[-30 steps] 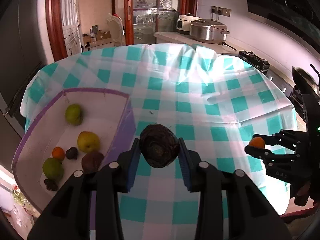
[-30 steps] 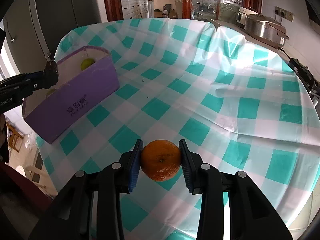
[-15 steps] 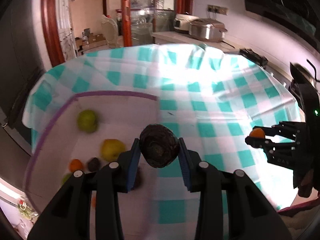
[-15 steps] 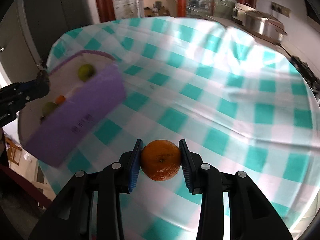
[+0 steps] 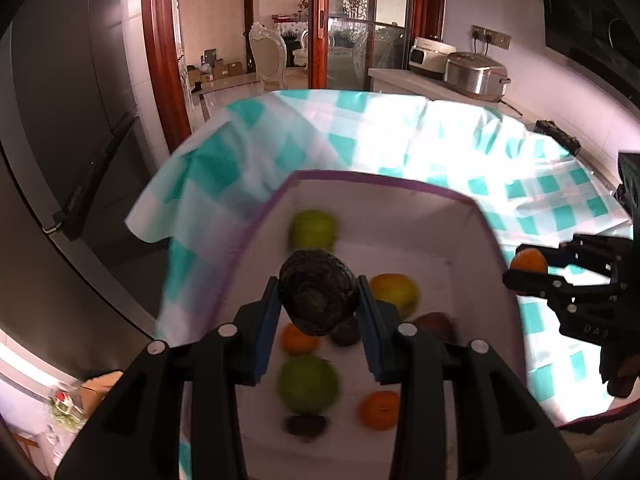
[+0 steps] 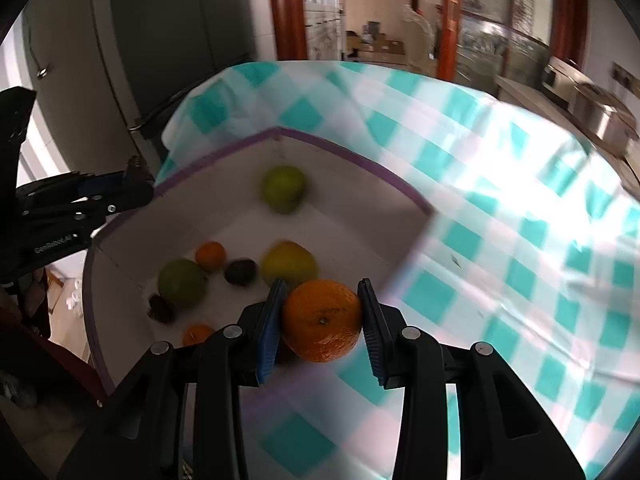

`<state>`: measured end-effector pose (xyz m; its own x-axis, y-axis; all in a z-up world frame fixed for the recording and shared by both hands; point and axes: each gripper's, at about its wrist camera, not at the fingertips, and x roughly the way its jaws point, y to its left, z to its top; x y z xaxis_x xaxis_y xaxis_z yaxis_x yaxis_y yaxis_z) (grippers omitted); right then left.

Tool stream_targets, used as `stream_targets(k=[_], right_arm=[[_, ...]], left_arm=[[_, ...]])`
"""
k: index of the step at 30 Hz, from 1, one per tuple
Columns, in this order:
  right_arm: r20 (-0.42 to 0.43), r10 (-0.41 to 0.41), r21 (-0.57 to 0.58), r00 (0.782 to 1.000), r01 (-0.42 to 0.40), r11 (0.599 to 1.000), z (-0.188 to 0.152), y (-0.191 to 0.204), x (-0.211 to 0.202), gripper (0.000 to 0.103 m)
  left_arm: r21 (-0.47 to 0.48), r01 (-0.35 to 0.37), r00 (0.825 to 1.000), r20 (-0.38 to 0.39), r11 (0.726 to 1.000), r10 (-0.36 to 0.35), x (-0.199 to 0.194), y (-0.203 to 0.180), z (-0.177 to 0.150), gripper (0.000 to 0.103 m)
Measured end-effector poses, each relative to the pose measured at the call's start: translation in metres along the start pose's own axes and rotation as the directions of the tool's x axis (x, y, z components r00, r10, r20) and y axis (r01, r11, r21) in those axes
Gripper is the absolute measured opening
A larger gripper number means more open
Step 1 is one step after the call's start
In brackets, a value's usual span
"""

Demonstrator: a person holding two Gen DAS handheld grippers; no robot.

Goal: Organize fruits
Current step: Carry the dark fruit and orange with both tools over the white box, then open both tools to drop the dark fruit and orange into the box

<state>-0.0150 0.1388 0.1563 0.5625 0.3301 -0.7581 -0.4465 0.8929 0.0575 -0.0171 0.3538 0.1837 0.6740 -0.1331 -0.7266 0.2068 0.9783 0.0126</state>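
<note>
Now both claws grip fruit: left claw (image 5: pixel 318 312) dark fruit (image 5: pixel 318 300), right claw (image 6: pixel 322 322) orange (image 6: pixel 322 320).

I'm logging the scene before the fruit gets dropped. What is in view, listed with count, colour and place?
box: one, purple rim, white inside, on the cloth
green fruits: two, in the box
yellow fruit: one, in the box
small oranges: two, loose in the box
small dark fruits: at least two, in the box; blurred
tablecloth: one, teal and white checks, over the table
cookers: two, silver, far counter
dark fruit: one, in left tool, over the box
orange: one, in right tool, at the box's near edge
</note>
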Motion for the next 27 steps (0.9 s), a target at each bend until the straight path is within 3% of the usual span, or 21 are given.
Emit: stream_targets(k=[7, 15, 23, 27], right_arm=[[-0.062, 0.027, -0.121, 0.998, -0.035, 0.992, 0.015, 0.043, 0.043, 0.037], [-0.165, 0.012, -0.152, 0.986, -0.037, 0.988, 0.004, 0.054, 0.074, 0.037], [-0.192, -0.008, -0.111, 0.981, -0.013, 0.994, -0.008, 0.044, 0.083, 0.037], [-0.191, -0.035, -0.098, 0.981, 0.016, 0.995, -0.008, 0.040, 0.082, 0.039]], left_arm=[[0.098, 0.017, 0.993, -0.119, 0.995, -0.005, 0.033, 0.027, -0.007, 0.038], [0.197, 0.049, 0.966, -0.259, 0.979, 0.004, 0.066, 0.028, -0.032, 0.038], [0.267, 0.074, 0.963, -0.270, 0.961, 0.001, 0.078, 0.015, -0.037, 0.038], [0.255, 0.077, 0.966, -0.258, 0.964, -0.009, 0.078, 0.014, -0.035, 0.039]])
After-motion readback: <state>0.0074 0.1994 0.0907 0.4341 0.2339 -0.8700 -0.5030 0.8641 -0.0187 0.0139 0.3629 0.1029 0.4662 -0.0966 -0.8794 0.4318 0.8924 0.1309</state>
